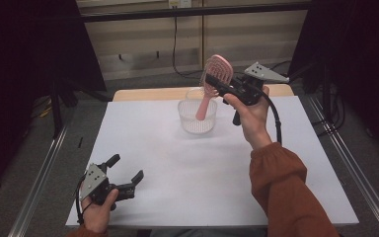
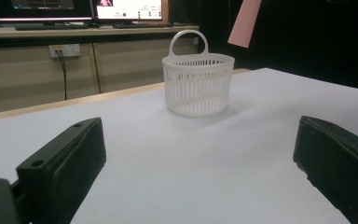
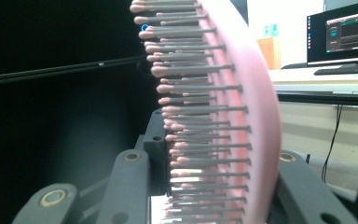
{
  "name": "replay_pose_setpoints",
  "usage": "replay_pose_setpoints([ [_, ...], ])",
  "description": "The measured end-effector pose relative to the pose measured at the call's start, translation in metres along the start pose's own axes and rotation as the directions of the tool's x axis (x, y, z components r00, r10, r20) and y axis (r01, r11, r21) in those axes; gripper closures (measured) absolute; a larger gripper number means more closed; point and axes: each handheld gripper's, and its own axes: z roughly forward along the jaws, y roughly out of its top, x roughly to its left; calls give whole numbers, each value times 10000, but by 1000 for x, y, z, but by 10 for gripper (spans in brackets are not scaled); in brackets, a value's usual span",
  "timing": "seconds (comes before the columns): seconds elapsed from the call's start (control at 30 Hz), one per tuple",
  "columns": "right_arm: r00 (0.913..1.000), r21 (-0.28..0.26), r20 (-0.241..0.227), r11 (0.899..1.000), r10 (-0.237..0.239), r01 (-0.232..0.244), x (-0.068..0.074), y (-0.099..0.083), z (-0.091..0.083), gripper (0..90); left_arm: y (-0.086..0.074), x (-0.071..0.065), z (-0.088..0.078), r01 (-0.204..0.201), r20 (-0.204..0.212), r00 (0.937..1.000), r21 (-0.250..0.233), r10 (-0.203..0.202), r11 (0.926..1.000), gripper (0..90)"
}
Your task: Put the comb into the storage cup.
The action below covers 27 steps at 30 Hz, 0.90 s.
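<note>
Nearest the camera, the left gripper (image 1: pixel 127 174) rests by the desk's (image 1: pixel 187 168) near-left corner, its jaws spread wide with nothing between them. Up over the far edge, the pink hairbrush (image 1: pixel 213 81) hangs in the air, its head clamped between the jaws of the right gripper (image 1: pixel 216 81), bristles (image 3: pixel 200 126) seen close in the right gripper view. Its handle slants down to the rim of the white basket (image 1: pixel 197 116), which stands near the middle of the far edge.
</note>
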Motion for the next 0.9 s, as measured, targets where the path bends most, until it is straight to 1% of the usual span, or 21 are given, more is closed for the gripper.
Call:
replay_pose_setpoints([
  [0.07, 10000, 26, 16, 10000, -22, 22, 0, 2, 4, 643, 1, 0, -1, -37, 43, 10000, -10, 37, 10000, 24],
  [0.1, 10000, 15, 36, 10000, -17, 17, 0, 3, 5, 642, 1, 0, -1, 14, 11, 10000, -93, -14, 10000, 25],
  [0.17, 9999, -19, 136, 10000, -69, 70, -1, 5, 8, 643, 1, 0, -2, 43, 1, 10000, -93, -43, 9999, 25],
  [0.23, 9997, -43, 246, 10000, -4, 5, -4, 7, 11, 643, 1, 0, -2, -28, 24, 10000, 2, 28, 10000, 24],
  [0.3, 9993, -58, 377, 10000, -48, 50, -7, 7, 14, 642, 1, 0, -1, -45, 17, 10000, 16, 45, 10000, 25],
  [0.47, 9985, -122, 538, 9999, 46, -40, -13, 7, 22, 643, 1, 0, -1, 20, 40, 10000, 13, -20, 10000, 25],
  [0.57, 9981, -62, 611, 10000, 71, -68, -17, 5, 28, 642, 1, 0, -1, 2, 38, 10000, 25, -2, 10000, 24],
  [0.63, 9978, 1, 664, 10000, 48, -48, -19, 3, 31, 642, 0, 0, 0, 90, 46, 9999, 11, -91, 10000, 24],
  [0.67, 9974, 6, 718, 10000, 91, -92, -21, 1, 32, 642, 0, 1, 0, 6, 42, 10000, 93, -7, 10000, 24],
  [0.77, 9966, 41, 815, 9999, 152, -156, -26, -4, 36, 642, 0, 0, 1, 93, 55, 9999, 89, -94, 9999, 24],
  [0.83, 9961, 89, 856, 9998, 187, -196, -29, -8, 39, 642, 0, 1, 0, 14, 58, 10000, 101, -14, 9999, 24],
  [0.9, 9959, 120, 889, 9998, 136, -147, -29, -11, 42, 642, 0, 1, 0, 56, 38, 10000, 59, -56, 10000, 24],
])
